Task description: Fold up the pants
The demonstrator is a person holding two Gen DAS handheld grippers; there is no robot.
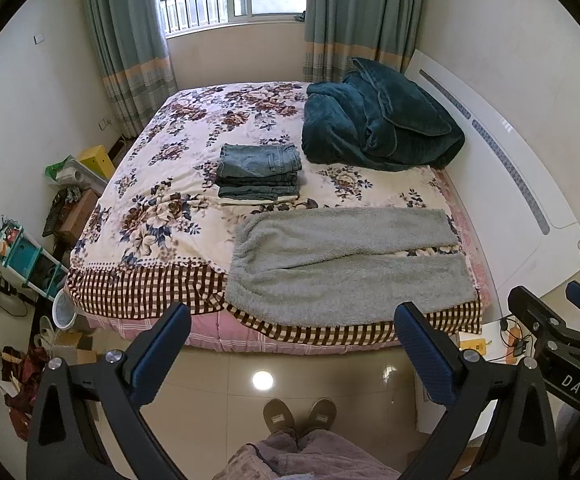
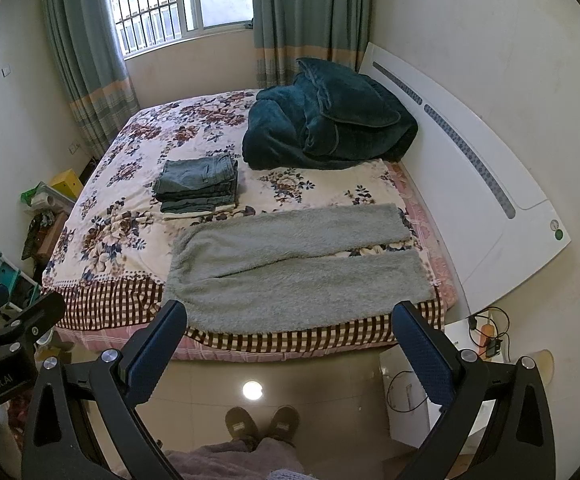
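Grey fleece pants (image 1: 346,264): spread flat along the near edge of the bed, waistband to the left, both legs running right with a narrow gap opening between them toward the cuffs.
Left gripper (image 1: 290,344): hangs over the tiled floor short of the bed, jaws spread wide, nothing between the blue pads (image 1: 158,354); roughly level with the waistband end.
Folded jeans stack (image 1: 260,172): sits just beyond the pants on the floral bedspread (image 1: 162,184), close to the far leg but not on it.
Teal blanket (image 1: 378,124): heaped by the white headboard (image 1: 502,184), well apart from the pants.
Right gripper (image 2: 290,340): also wide and empty, held back from the mattress edge, in line with the near leg.
Person: stands at the bedside, slippers (image 2: 262,424) on the tiles below both tools.
Step in hand: likely the very start; the pants look laid out and unfolded, neither tool touching cloth.
Next move calls for: probably bringing both tools forward to one leg, left near the waistband and right near the cuff, pinching the edge and laying that leg over the other.
Handling: thick pile may bunch, so a deep bite would suit.
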